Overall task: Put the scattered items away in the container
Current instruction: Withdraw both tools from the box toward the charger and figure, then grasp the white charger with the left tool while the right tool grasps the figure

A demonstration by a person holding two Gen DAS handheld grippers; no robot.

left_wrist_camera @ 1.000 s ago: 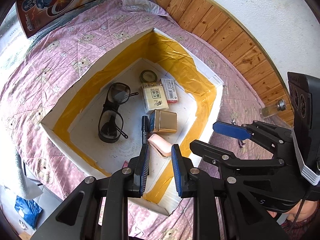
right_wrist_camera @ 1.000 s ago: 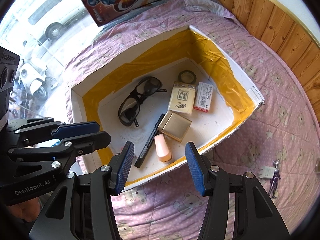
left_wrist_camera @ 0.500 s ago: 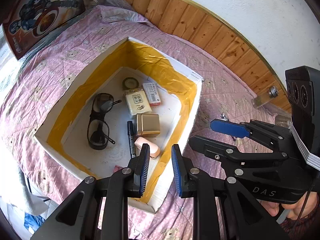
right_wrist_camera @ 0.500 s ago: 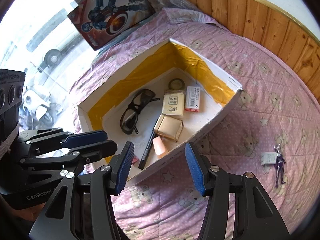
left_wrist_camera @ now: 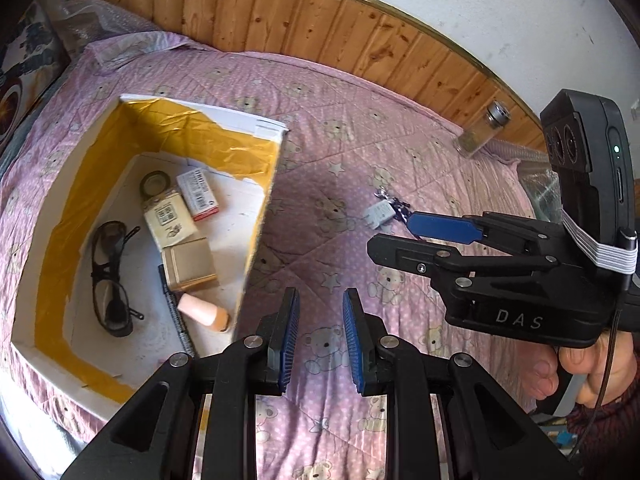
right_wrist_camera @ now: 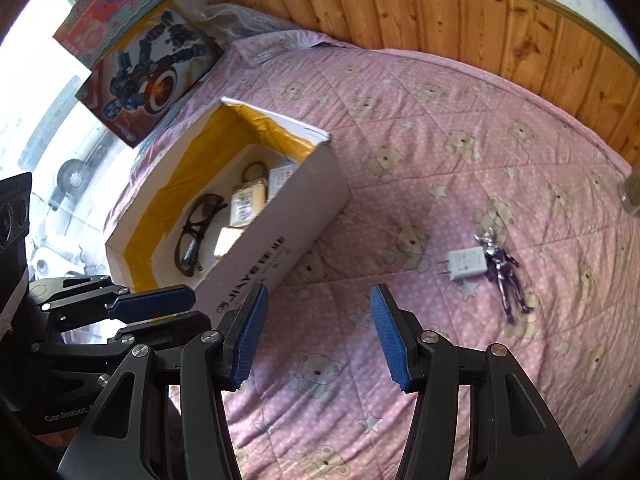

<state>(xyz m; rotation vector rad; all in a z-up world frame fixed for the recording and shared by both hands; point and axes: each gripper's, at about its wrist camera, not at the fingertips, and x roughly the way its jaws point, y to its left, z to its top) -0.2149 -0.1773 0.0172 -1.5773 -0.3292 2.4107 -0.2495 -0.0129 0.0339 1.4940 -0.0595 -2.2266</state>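
Left wrist view, from left to right: the cardboard box (left_wrist_camera: 264,216), lined with yellow tape, sits open on the pink bear-print quilt (left_wrist_camera: 340,152). Inside lie dark safety glasses (left_wrist_camera: 110,276), a roll of tape (left_wrist_camera: 155,185), a cream packet (left_wrist_camera: 170,220), a small white-and-red box (left_wrist_camera: 199,195), a gold tin (left_wrist_camera: 191,265), a black marker (left_wrist_camera: 176,320) and a peach-coloured tube (left_wrist_camera: 202,312). Just right of the box wall, the left gripper (left_wrist_camera: 320,336) hangs over bare quilt with its blue pads a narrow gap apart and nothing between them. Further right, the white charger plug (left_wrist_camera: 378,216) lies on the quilt, with a small figurine touching its far side and mostly hidden behind the right gripper (left_wrist_camera: 404,236), whose fingers appear spread, empty. A glass jar with a metal lid (left_wrist_camera: 482,132) leans at the wooden wall panel (left_wrist_camera: 320,28). A hand (left_wrist_camera: 580,372) grips the right tool's handle.

Right wrist view, left to right: toy boxes (right_wrist_camera: 148,68) stand behind the container; the left gripper (right_wrist_camera: 160,312) shows at the lower left edge. The cardboard box (right_wrist_camera: 280,248) holds the glasses (right_wrist_camera: 196,236) and packets. The right gripper (right_wrist_camera: 316,336) hovers above the quilt (right_wrist_camera: 400,120) with its pads wide apart, holding nothing. To its right, outside the box, the charger plug (right_wrist_camera: 466,265) rests touching the purple figurine (right_wrist_camera: 505,276).
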